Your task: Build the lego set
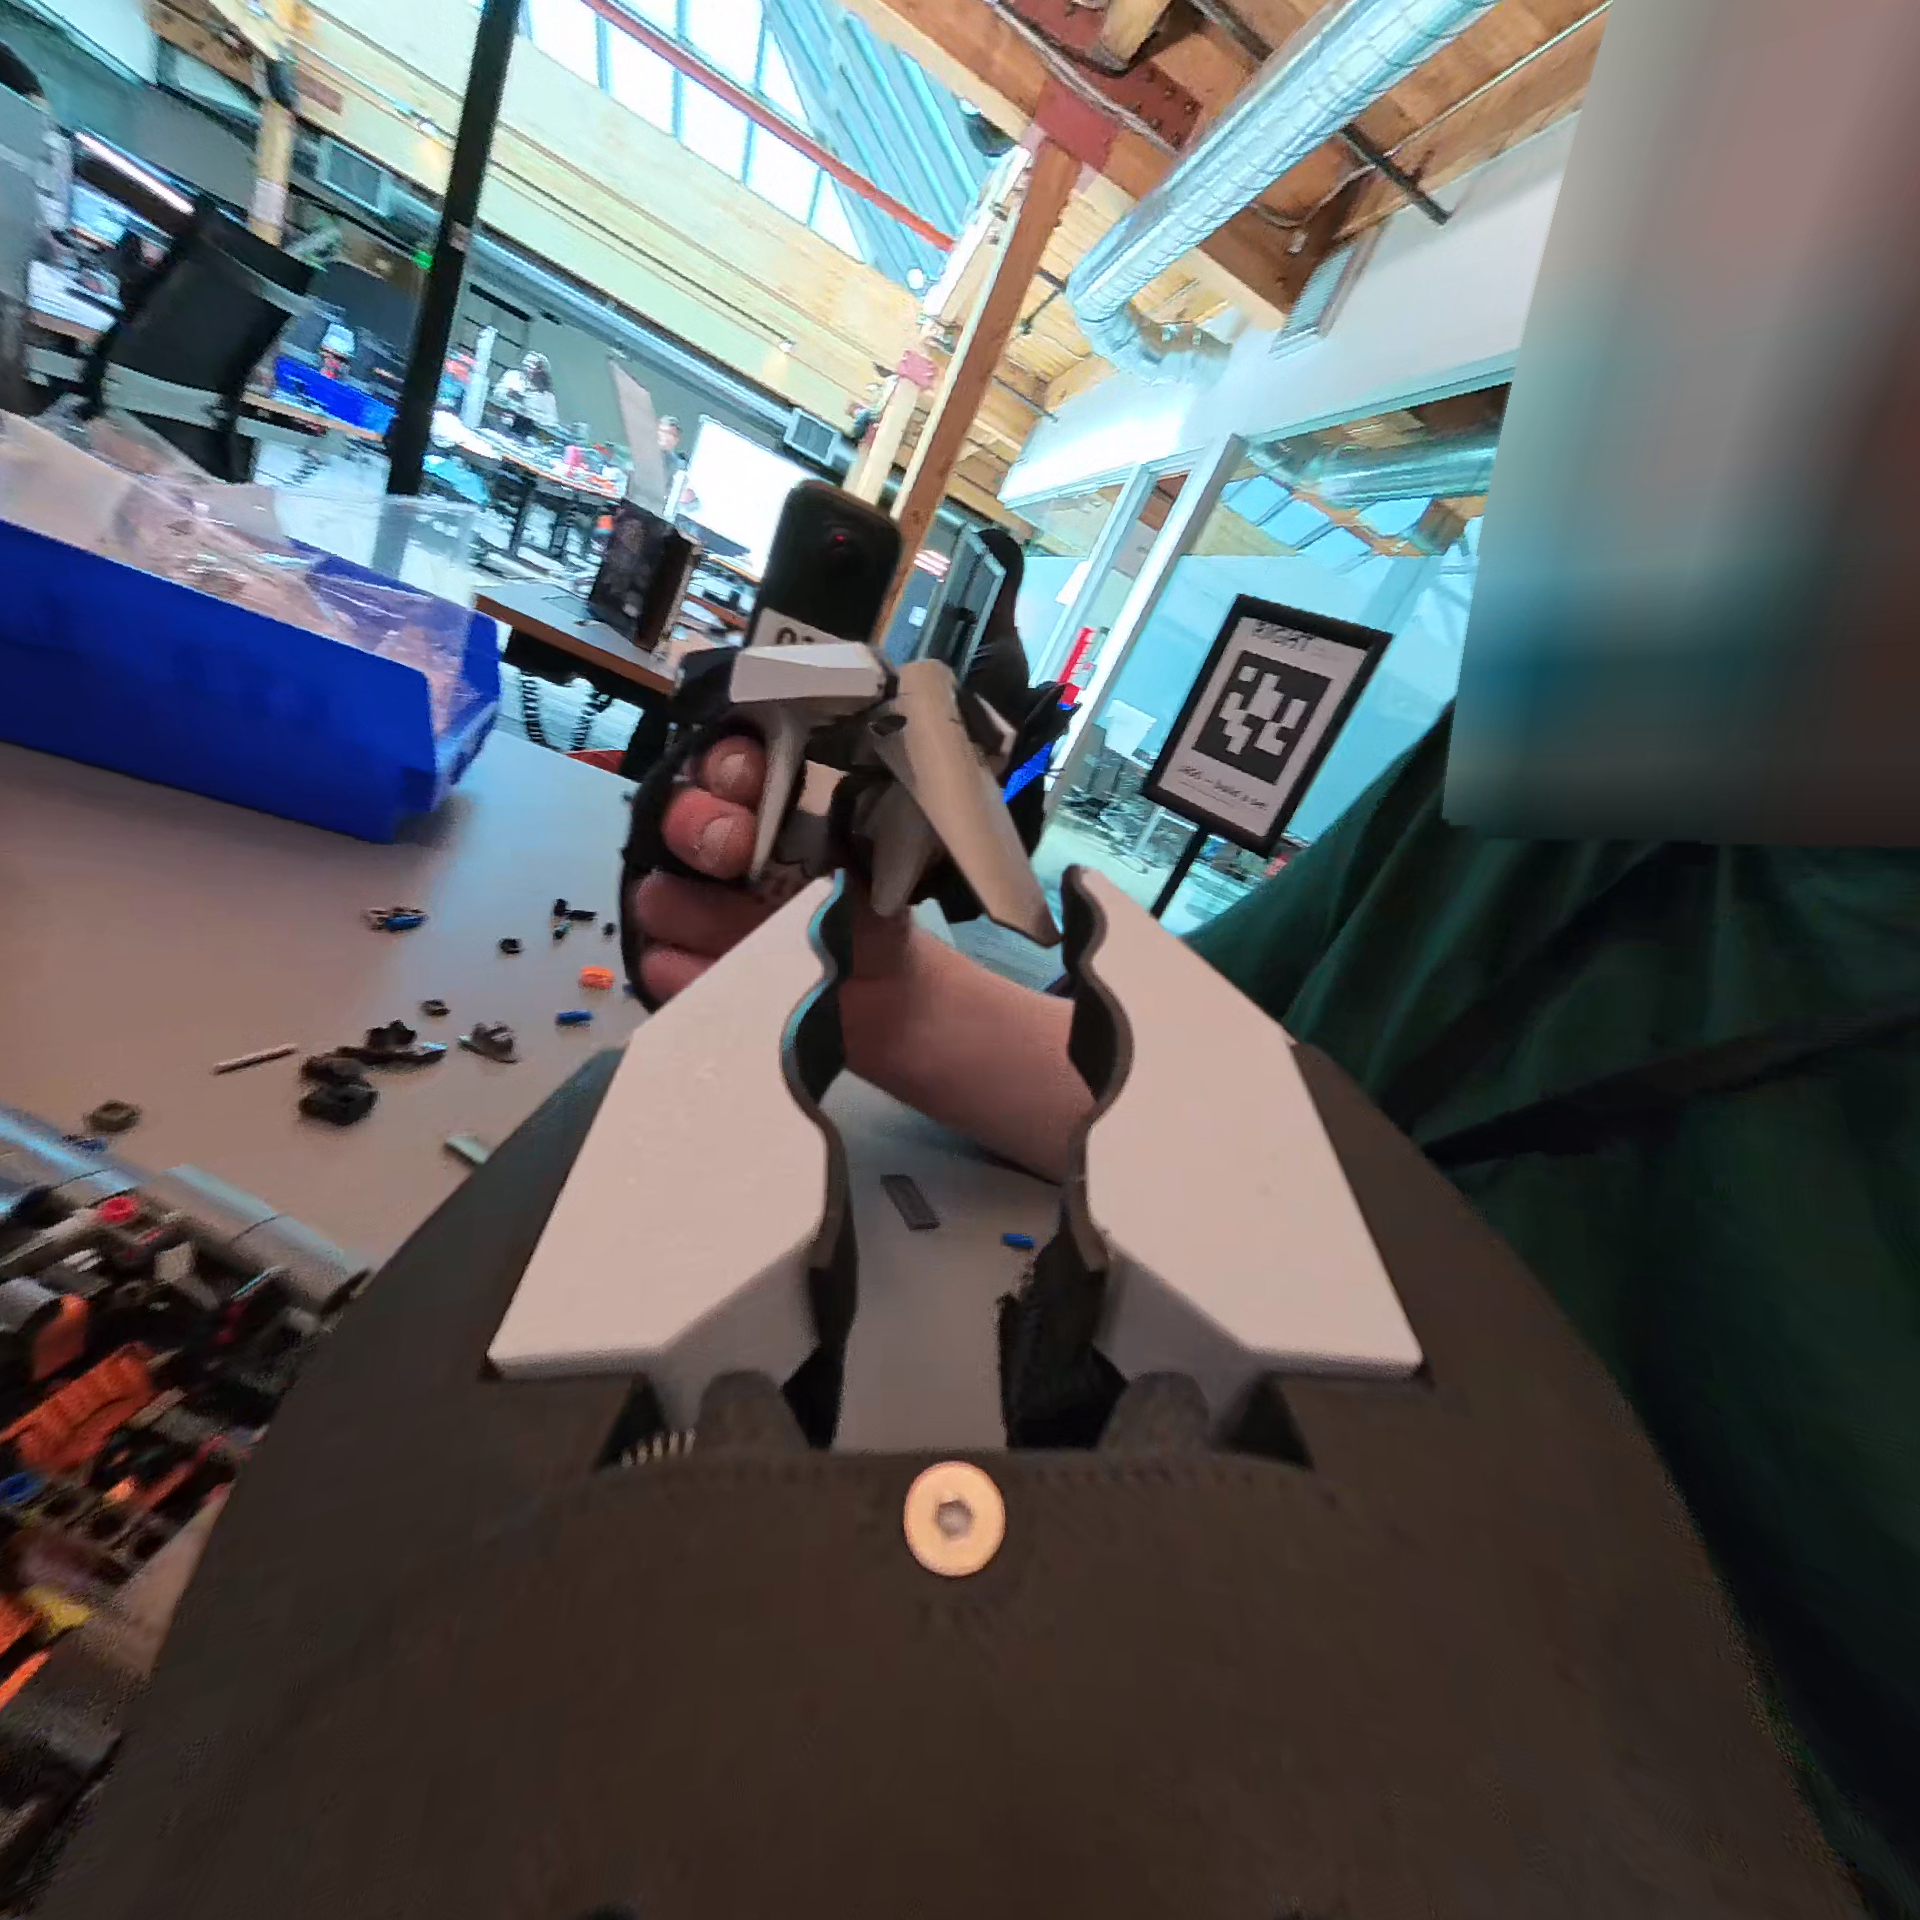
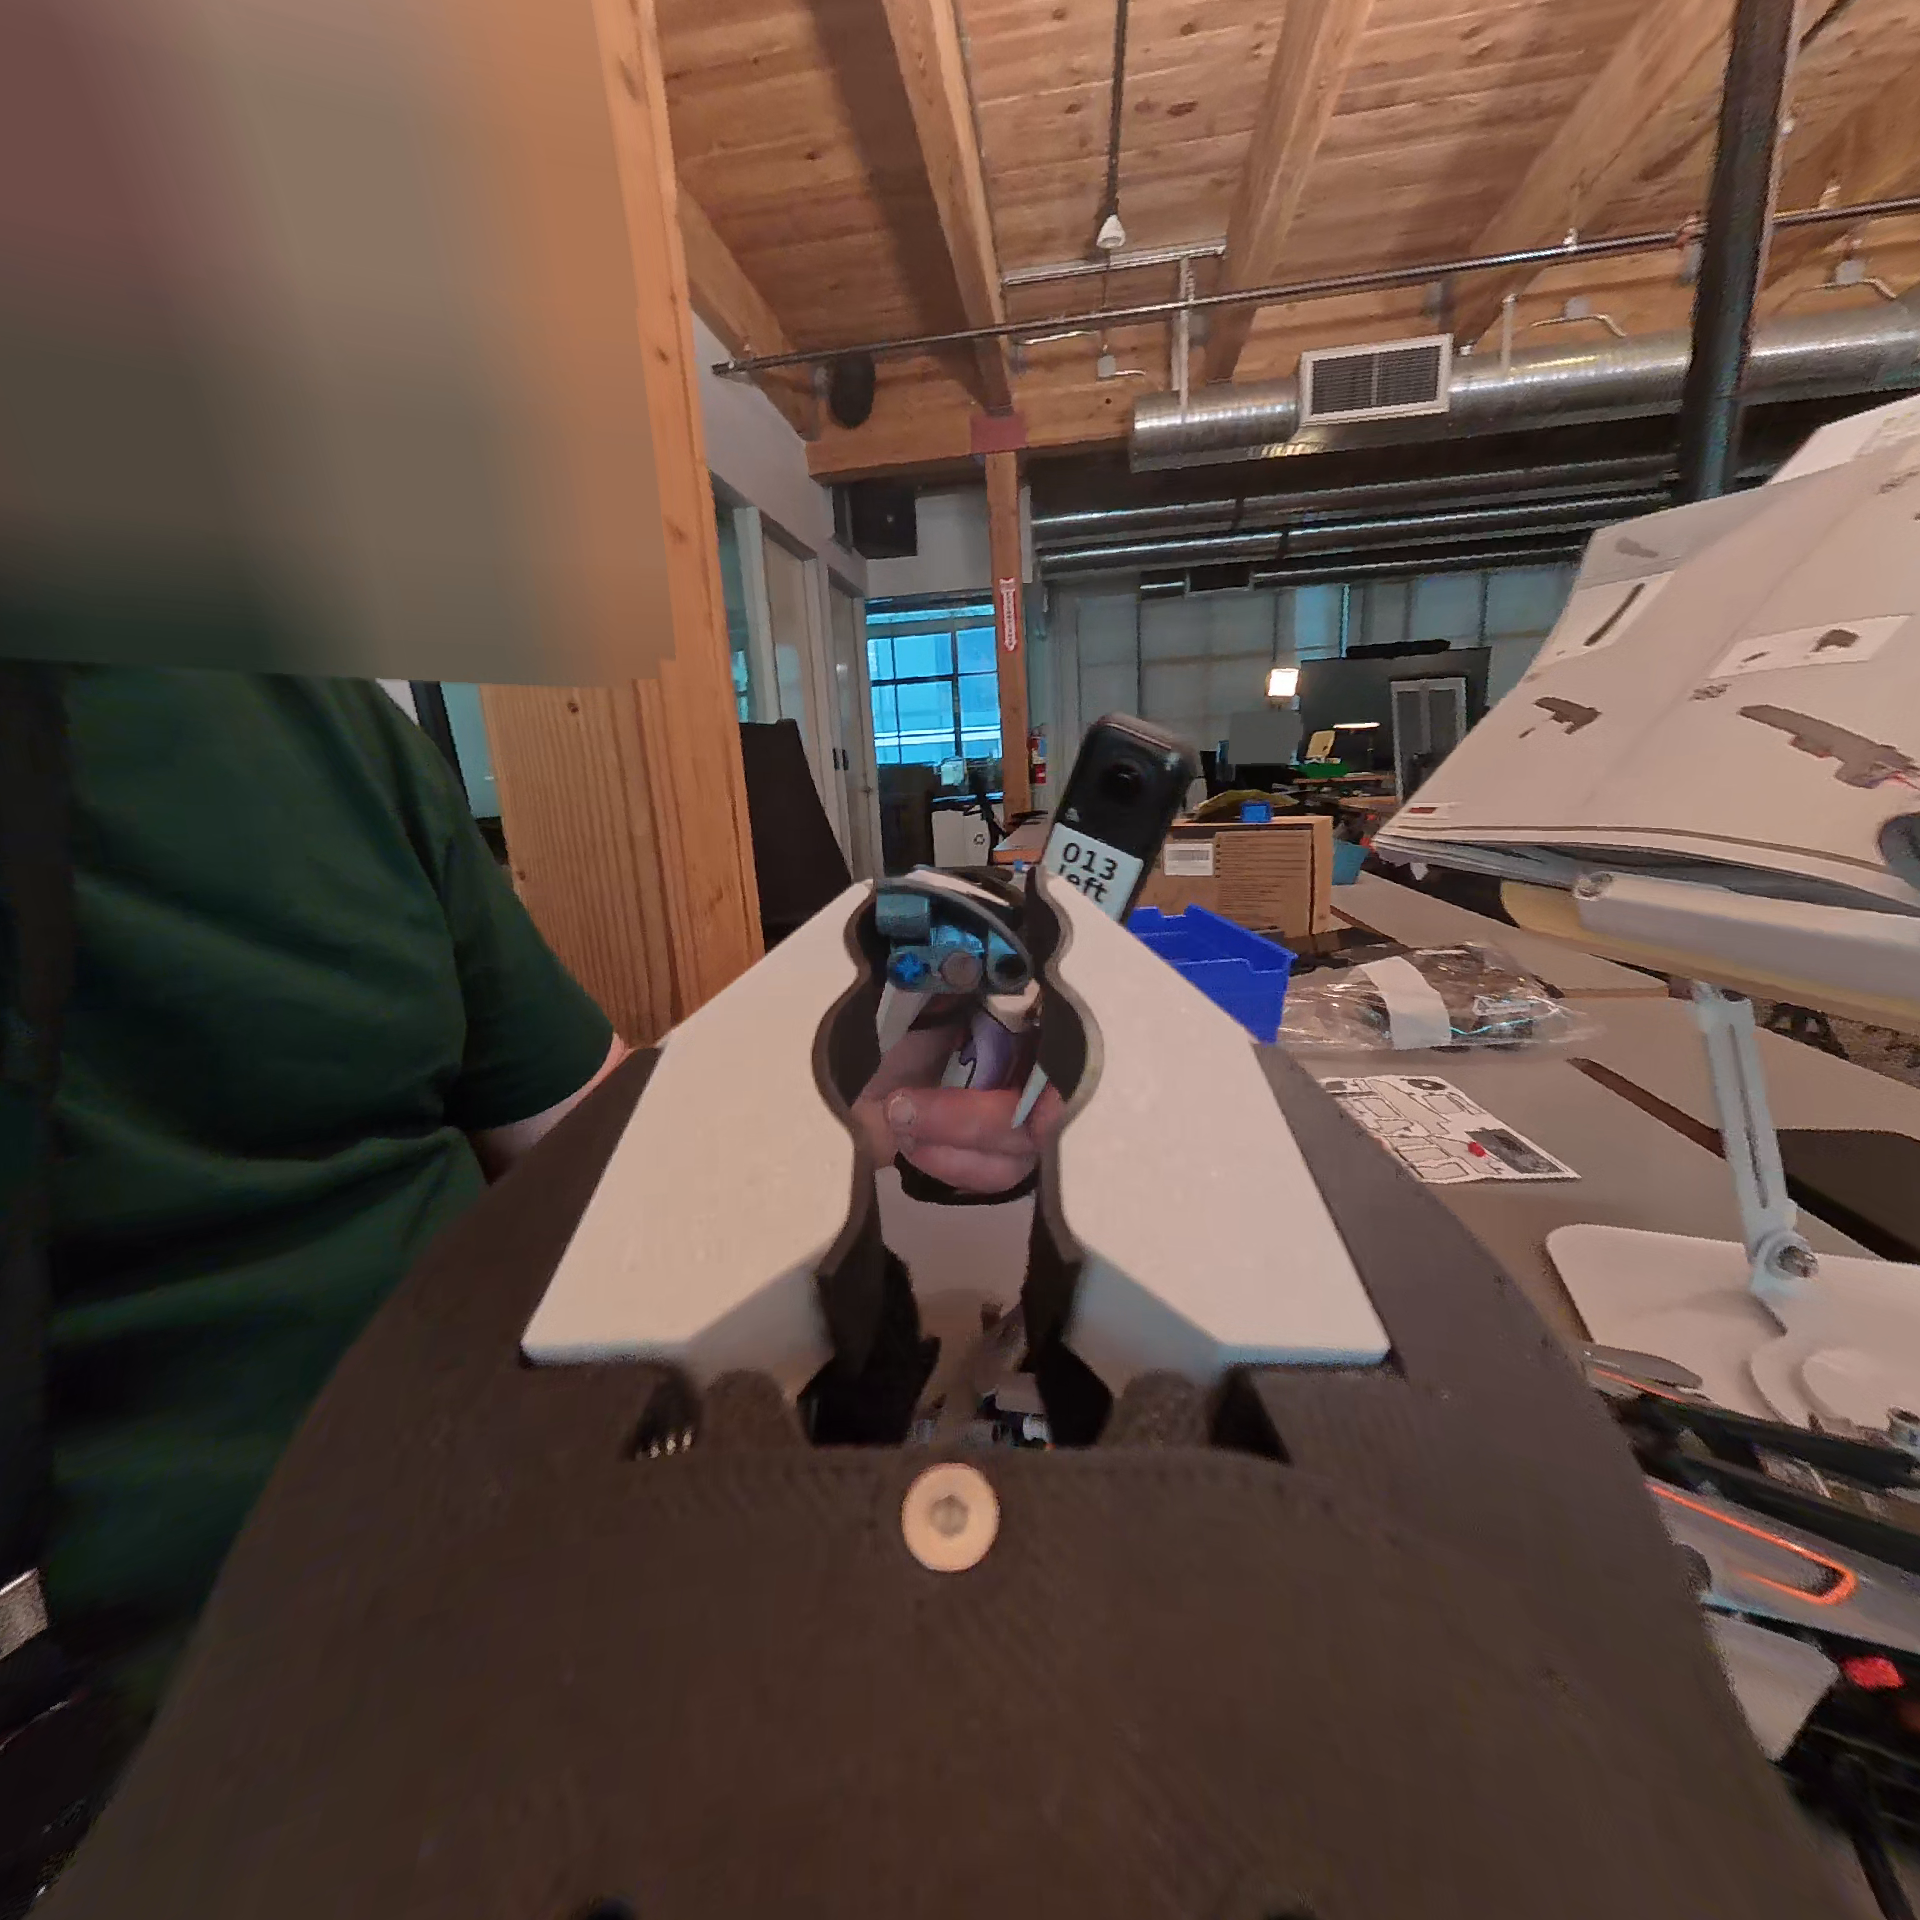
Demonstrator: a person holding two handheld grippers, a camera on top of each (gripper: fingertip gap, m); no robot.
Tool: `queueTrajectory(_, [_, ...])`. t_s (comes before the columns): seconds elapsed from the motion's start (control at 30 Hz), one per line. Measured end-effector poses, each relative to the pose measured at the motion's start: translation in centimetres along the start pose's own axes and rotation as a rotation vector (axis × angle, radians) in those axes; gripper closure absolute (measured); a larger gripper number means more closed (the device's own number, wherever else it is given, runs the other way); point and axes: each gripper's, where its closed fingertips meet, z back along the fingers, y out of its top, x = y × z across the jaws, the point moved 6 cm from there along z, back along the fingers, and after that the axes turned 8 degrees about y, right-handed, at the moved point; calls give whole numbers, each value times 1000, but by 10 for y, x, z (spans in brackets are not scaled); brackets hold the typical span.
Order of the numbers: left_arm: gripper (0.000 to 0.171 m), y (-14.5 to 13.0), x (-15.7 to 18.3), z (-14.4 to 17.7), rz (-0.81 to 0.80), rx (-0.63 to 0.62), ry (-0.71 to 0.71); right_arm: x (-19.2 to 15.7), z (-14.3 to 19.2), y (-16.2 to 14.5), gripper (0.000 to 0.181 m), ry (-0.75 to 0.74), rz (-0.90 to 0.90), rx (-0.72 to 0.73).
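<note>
Between the facing claws, right claw clamped on a grey lego piece, left claw apart, loose bricks on table.

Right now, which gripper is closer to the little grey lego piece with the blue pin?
Right. The grey lego piece sits between the right gripper's fingertips, apparently pinched there. The left gripper faces it from just beyond, open and holding nothing.

Left gripper raised, jaws apart and empty, facing the right gripper.

Loose lego pieces scattered centre-left on the table; blue bin upper left; partly built model lower left.
</note>
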Motion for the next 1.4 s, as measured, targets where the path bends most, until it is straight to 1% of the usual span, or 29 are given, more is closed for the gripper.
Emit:
queueTrajectory(0.1, [144, -7, 5, -7, -25, -51, -27, -4, -3, -1, 158, 18, 13, -24])
queueTrajectory(0.13, [144, -9, 6, -8, -35, -56, -27, -4, -4, -1, 158, 20, 14, -32])
queueTrajectory(0.2, [139, -5, 5, -8, -86, -16, 30, -1, -4, -2, 158, -1, 3, -29])
queueTrajectory(0.23, [137, -3, 4, -6, -132, -9, 77, 1, -3, -1, 158, -13, -21, -18])
queueTrajectory(0.27, [132, -3, 0, -4, -202, -20, 164, 6, 0, -1, 158, -33, -56, -4])
queueTrajectory(0.33, [125, 1, -3, 0, -398, -20, 348, 17, 7, -3, 158, -92, -139, 33])
queueTrajectory(0.4, [126, 0, 1, -2, -609, -51, 482, 24, 10, -6, 158, -91, -236, 63])
queueTrajectory(0.47, [131, -6, 1, -9, -739, -117, 569, 25, 8, -9, 158, -67, -281, 88])
queueTrajectory(0.5, [139, -10, 1, -13, -776, -143, 585, 24, 5, -10, 158, -53, -292, 90])
queueTrajectory(0.53, [144, -13, 0, -16, -804, -159, 606, 23, 1, -12, 158, -41, -310, 83])
queueTrajectory(0.6, [158, -15, 0, -18, -849, -162, 643, 24, -6, -21, 158, -41, -348, 41])
queueTrajectory(0.63, [161, -14, 1, -18, -863, -151, 644, 23, -9, -24, 157, -26, -364, 35])
queueTrajectory(0.77, [171, -9, 0, -9, -835, -142, 656, 24, -14, -28, 159, -21, -413, 44])
queueTrajectory(0.8, [171, -9, -2, -8, -792, -144, 642, 25, -14, -28, 158, -43, -403, 53])
queueTrajectory(0.83, [171, -8, -3, -7, -743, -134, 623, 27, -13, -27, 150, -70, -381, 56])
queueTrajectory(0.87, [171, -5, -3, -5, -704, -110, 609, 28, -11, -25, 147, -88, -362, 49])
queueTrajectory(0.97, [171, 2, -5, 3, -578, -53, 552, 30, -3, -20, 143, -136, -304, 14])
queueTrajectory(1.07, [171, 5, -8, 8, -486, -29, 497, 27, -1, -17, 148, -159, -230, -42])
queueTrajectory(1.13, [171, 4, -9, 8, -454, -29, 481, 25, -3, -18, 146, -162, -195, -80])
queueTrajectory(1.23, [171, -2, -10, 4, -442, -91, 455, 20, -12, -22, 152, -148, -148, -133])
queueTrajectory(1.3, [171, -8, -11, 2, -392, -138, 400, 16, -18, -25, 162, -139, -118, -148])
queueTrajectory(1.33, [171, -7, -10, 4, -370, -126, 378, 15, -20, -25, 163, -131, -121, -142])
queueTrajectory(1.4, [171, -6, -13, 10, -316, -123, 347, 17, -25, -26, 163, -163, -147, -120])
